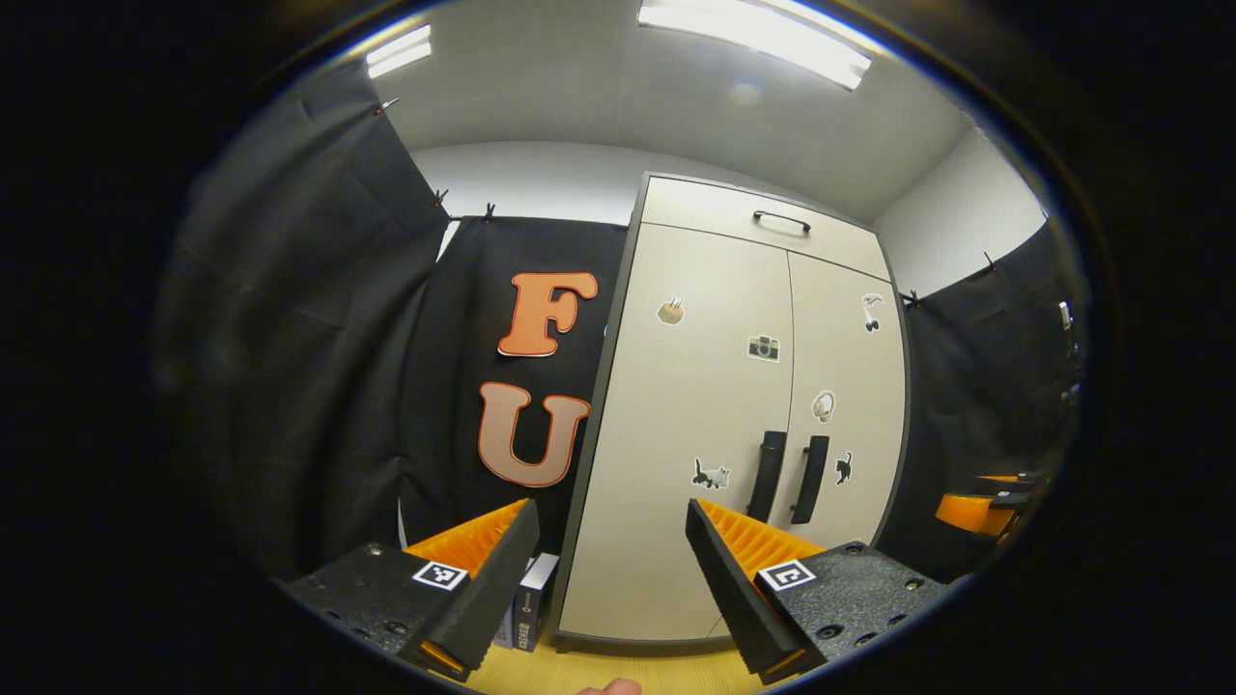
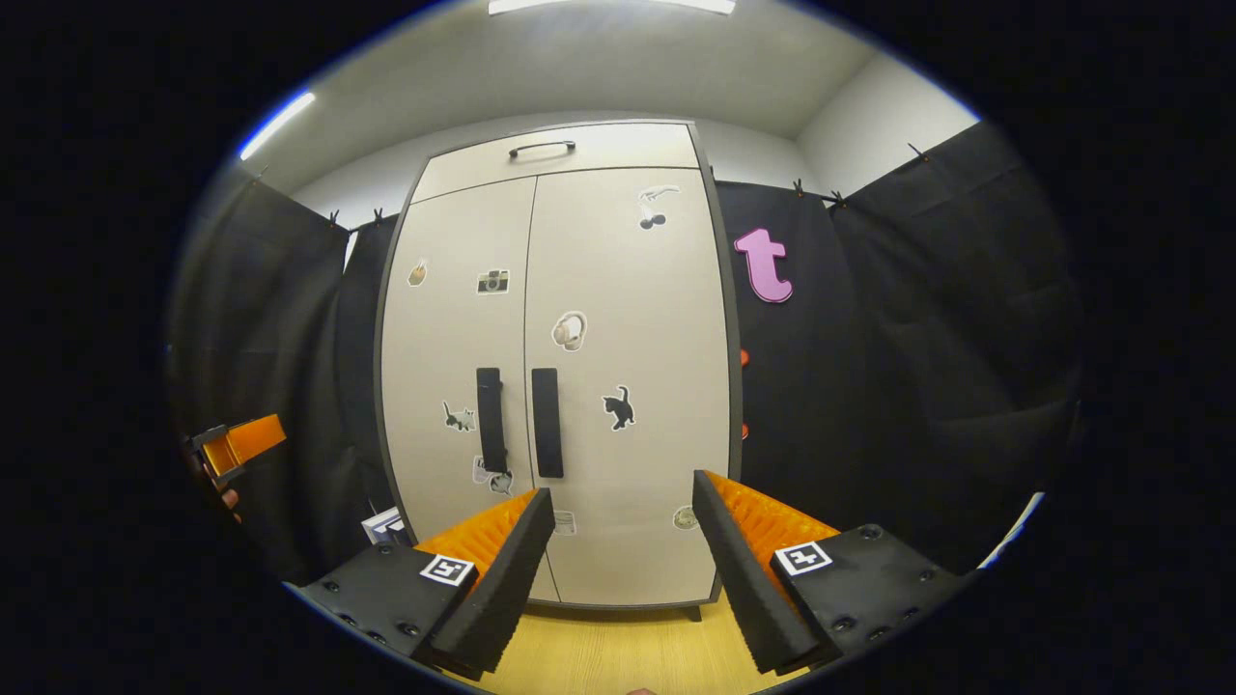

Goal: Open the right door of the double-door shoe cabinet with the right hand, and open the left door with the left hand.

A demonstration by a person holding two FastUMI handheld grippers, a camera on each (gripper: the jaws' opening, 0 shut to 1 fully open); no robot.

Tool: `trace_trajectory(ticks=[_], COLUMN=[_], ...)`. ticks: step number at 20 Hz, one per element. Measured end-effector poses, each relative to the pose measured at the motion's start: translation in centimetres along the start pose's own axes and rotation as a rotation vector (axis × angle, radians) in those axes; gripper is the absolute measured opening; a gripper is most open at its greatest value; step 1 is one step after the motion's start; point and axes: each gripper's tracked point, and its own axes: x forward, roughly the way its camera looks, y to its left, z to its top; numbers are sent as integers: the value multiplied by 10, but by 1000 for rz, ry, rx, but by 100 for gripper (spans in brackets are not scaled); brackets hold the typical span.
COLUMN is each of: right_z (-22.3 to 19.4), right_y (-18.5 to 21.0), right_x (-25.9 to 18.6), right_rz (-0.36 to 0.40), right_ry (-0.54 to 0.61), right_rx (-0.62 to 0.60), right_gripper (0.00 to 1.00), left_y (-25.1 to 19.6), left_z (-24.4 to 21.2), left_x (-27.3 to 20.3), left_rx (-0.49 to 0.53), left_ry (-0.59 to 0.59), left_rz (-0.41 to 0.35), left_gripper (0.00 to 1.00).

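Nearest in the left gripper view, the left gripper (image 1: 610,579) holds its fingers spread wide with nothing between them, over a strip of wooden floor (image 1: 628,671). In the right gripper view the right gripper (image 2: 623,569) is likewise spread and empty. Both hang short of the cabinet and touch nothing.

Beyond the fingers stands the double-door shoe cabinet (image 2: 555,367), its foot on the floor, backed against the black booth cloth. Both doors are shut, meeting at a thin vertical seam. The left door (image 2: 454,338) and the right door (image 2: 628,319) are flat pale panels dotted with small stickers. Two dark vertical bar handles sit side by side at the seam: the left handle (image 2: 491,420) and the right handle (image 2: 547,422). In the left gripper view the same pair shows as the left bar (image 1: 768,475) and the right bar (image 1: 809,479). Above the doors is a drawer front with a horizontal pull (image 2: 542,148). A small box (image 1: 529,603) stands on the floor by the cabinet's left foot.

The doors look stiff, light and hinged at the outer edges, so they should swing easily. The smooth panels offer no grip; the bars are the places to hold, pinched across the mid-length. They stand close together, so the fingers risk catching the neighbour.
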Motion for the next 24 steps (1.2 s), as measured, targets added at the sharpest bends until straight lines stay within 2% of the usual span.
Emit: trace_trajectory(ticks=[17,24], right_z=[-3,17], right_y=[13,33], right_x=[9,31], right_rz=[28,74], right_ry=[2,-31], right_rx=[-16,-39], right_gripper=[98,98], left_y=[5,14], left_z=[-5,-11], left_x=[0,-2], left_rx=[-2,-8], left_ry=[7,23], left_rz=[8,37], left_gripper=[94,94])
